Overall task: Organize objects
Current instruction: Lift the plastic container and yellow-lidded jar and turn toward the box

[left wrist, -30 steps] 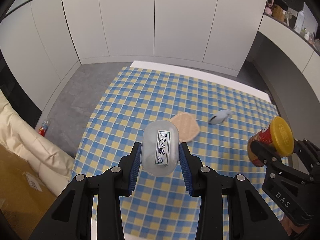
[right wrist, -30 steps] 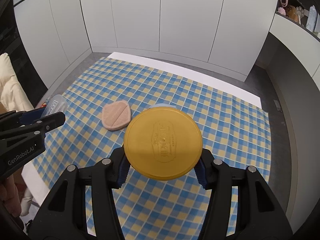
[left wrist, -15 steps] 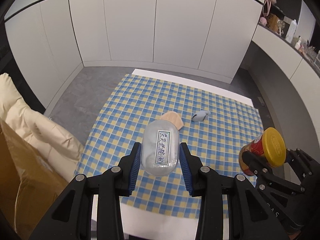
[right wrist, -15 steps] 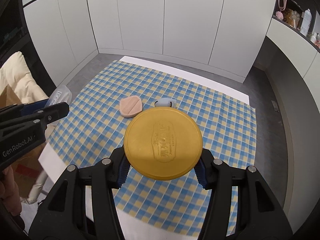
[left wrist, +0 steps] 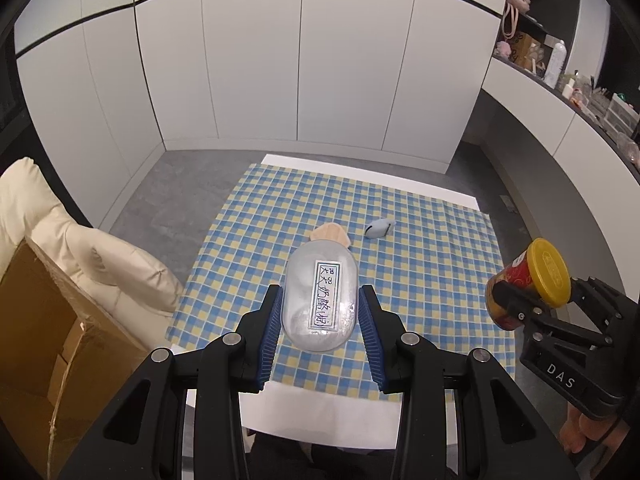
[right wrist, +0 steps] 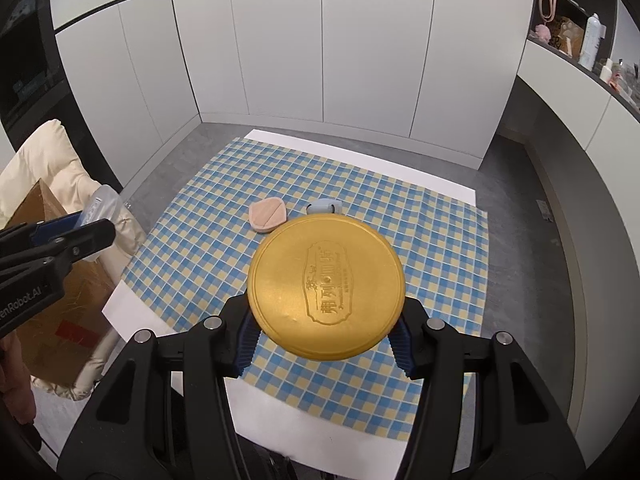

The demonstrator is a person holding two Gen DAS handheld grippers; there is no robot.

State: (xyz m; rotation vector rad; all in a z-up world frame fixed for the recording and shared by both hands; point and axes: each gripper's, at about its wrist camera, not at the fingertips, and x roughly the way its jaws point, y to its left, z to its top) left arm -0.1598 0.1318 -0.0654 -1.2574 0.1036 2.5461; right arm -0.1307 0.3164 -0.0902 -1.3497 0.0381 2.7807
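Two held things: clear plastic container [left wrist: 320, 300] in the left gripper [left wrist: 320, 320], yellow-lidded jar [right wrist: 326, 288] in the right gripper [right wrist: 326, 344] — both up in the air above the table.
Clear container: rounded, translucent, a white label with handwritten characters facing the left wrist camera; blue ribbed pads press on its two long sides.
Left claw: pinching the container, jaws close together.
Jar: broad gold-yellow lid with embossed lettering fills the middle of the right wrist view; from the left wrist view its red patterned body shows under the lid, tilted.
Right claw: clamped on the jar below the lid, one blue pad on either side.
Relation of the two: jar to the right of the container, well apart, at much the same height.
Left on the cloth: pink pad [right wrist: 268, 216], a flat rounded diamond with a seam across it, and a small pale-blue object [right wrist: 324, 206] just beside it on its right — what the blue thing is cannot be told.
Tablecloth [right wrist: 432, 240]: blue, yellow and white check, laid over a white table [right wrist: 320, 416] whose near and far edges show bare.
Left of the table: cream padded chair [left wrist: 80, 248] with a brown cardboard box [left wrist: 32, 320] against it.
Person: fingers [left wrist: 580, 428] under the right gripper's body at the lower right of the left wrist view.
Beyond: grey floor, white cabinet doors [left wrist: 320, 72], a curved counter on the right with cluttered shelves.
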